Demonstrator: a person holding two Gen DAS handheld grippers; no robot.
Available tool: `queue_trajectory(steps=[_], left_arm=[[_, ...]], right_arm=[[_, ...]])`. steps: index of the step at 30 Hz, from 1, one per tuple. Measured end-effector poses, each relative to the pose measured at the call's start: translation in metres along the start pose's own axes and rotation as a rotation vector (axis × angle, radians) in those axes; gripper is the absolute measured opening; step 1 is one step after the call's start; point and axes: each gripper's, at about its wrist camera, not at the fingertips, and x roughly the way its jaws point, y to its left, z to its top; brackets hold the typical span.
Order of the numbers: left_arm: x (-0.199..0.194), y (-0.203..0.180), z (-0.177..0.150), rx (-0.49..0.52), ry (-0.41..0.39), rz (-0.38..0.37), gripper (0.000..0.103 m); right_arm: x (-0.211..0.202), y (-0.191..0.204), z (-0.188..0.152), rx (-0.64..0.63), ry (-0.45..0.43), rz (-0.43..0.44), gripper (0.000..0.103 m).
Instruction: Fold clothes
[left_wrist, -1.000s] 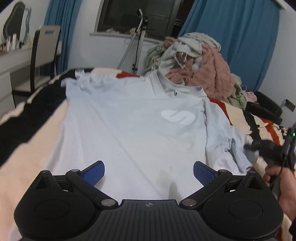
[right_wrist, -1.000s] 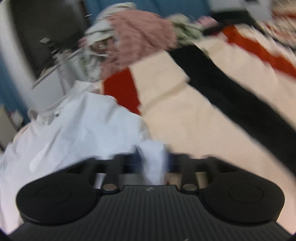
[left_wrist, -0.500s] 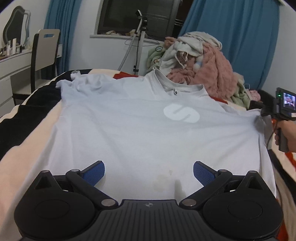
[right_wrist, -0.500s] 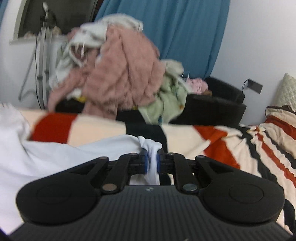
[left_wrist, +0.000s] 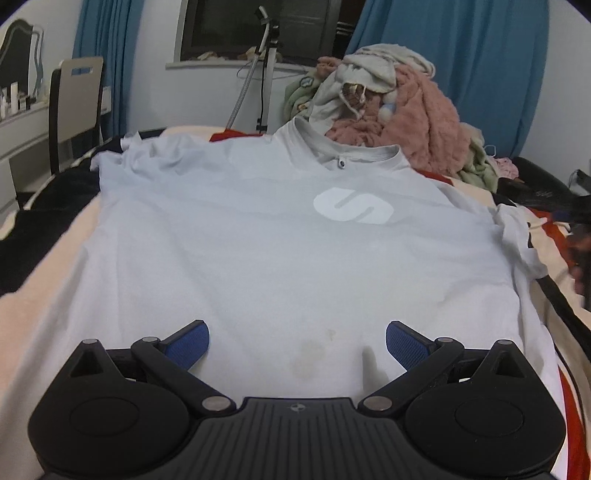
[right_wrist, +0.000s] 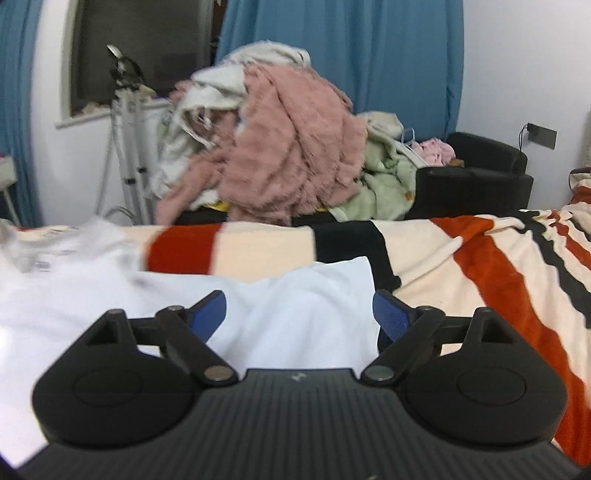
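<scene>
A pale grey-blue T-shirt (left_wrist: 258, 240) with a white logo on the chest lies spread flat, front up, on the striped blanket (left_wrist: 44, 258), collar at the far end. My left gripper (left_wrist: 297, 345) hovers open over the shirt's lower hem, nothing between its blue pads. In the right wrist view, the shirt's right sleeve (right_wrist: 317, 306) lies loose on the blanket (right_wrist: 480, 280). My right gripper (right_wrist: 299, 314) stands open just above that sleeve, apart from it.
A heap of clothes, pink fleece (left_wrist: 417, 122) on top, rises behind the shirt's collar. A white stand (left_wrist: 262, 66) and a dark window are at the back, a chair (left_wrist: 74, 107) and desk at the left. A black armchair (right_wrist: 476, 177) sits at the right.
My right gripper has let go of the sleeve and opened; the sleeve now lies on the blanket. It pulled the shirt's right side out flat before that. The left gripper has stayed put.
</scene>
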Motion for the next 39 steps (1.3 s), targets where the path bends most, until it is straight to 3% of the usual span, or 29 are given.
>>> queue_trajectory(steps=[5,9,11,14,18,24,32,39], left_arm=[[-0.029,-0.008,-0.008,0.06,-0.037,-0.041,0.103],[-0.06,-0.013,-0.017,0.1,-0.076,-0.102,0.103],[-0.072,-0.017,-0.023,0.127,-0.097,-0.134,0.103],[-0.086,-0.015,-0.029,0.107,-0.091,-0.154,0.103],[-0.112,-0.011,-0.034,0.095,-0.105,-0.122,0.103],[-0.129,0.006,-0.037,-0.031,0.001,-0.22,0.101],[-0.12,-0.002,-0.049,-0.013,0.063,-0.251,0.095],[-0.105,-0.013,-0.065,-0.065,0.168,-0.389,0.078]], right_arm=[[-0.128,0.024,-0.013,0.025,-0.041,0.054,0.088],[-0.242,0.049,-0.038,0.038,-0.089,0.007,0.088],[-0.289,0.057,-0.051,0.075,-0.103,0.061,0.088],[-0.341,0.064,-0.071,0.129,-0.121,0.112,0.088],[-0.391,0.072,-0.102,0.143,-0.143,0.1,0.088],[-0.415,0.067,-0.12,0.183,-0.155,0.119,0.088],[-0.416,0.058,-0.128,0.238,-0.142,0.141,0.088],[-0.41,0.027,-0.133,0.361,-0.161,0.144,0.088]])
